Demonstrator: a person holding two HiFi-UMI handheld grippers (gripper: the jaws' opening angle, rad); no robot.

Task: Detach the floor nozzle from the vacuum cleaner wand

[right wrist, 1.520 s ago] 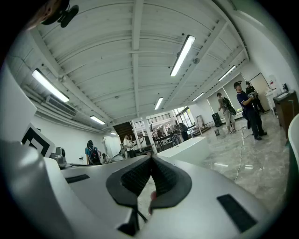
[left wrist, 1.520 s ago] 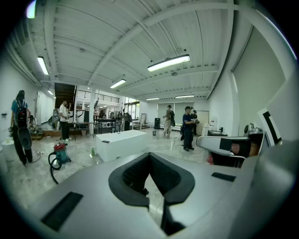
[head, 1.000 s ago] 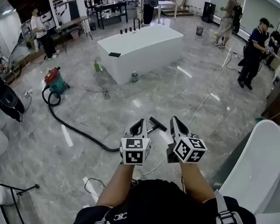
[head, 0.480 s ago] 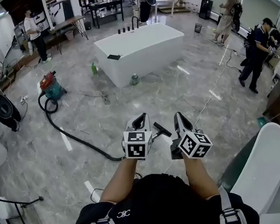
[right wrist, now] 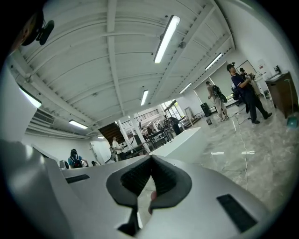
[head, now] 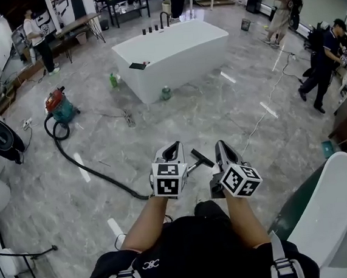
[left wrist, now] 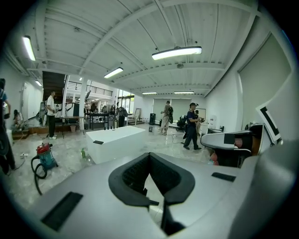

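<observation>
A black floor nozzle lies on the grey marble floor, showing in the head view in the gap between my two grippers. Its wand runs back toward me and is hidden behind the left gripper. A black hose curves from there to a red and teal vacuum canister at the far left. My left gripper and right gripper are held side by side above the floor, both shut with nothing in them. The left gripper view shows its jaws closed; the right gripper view shows the same.
A white freestanding bathtub stands ahead, with a green bottle and a can on the floor beside it. Another white tub is close at my right. A thin cable crosses the floor. Several people stand around the edges.
I have walked forward: the bathtub, the canister and the hose sit differently in the head view, and the nozzle lies closer between the grippers. Both grippers stayed shut.
</observation>
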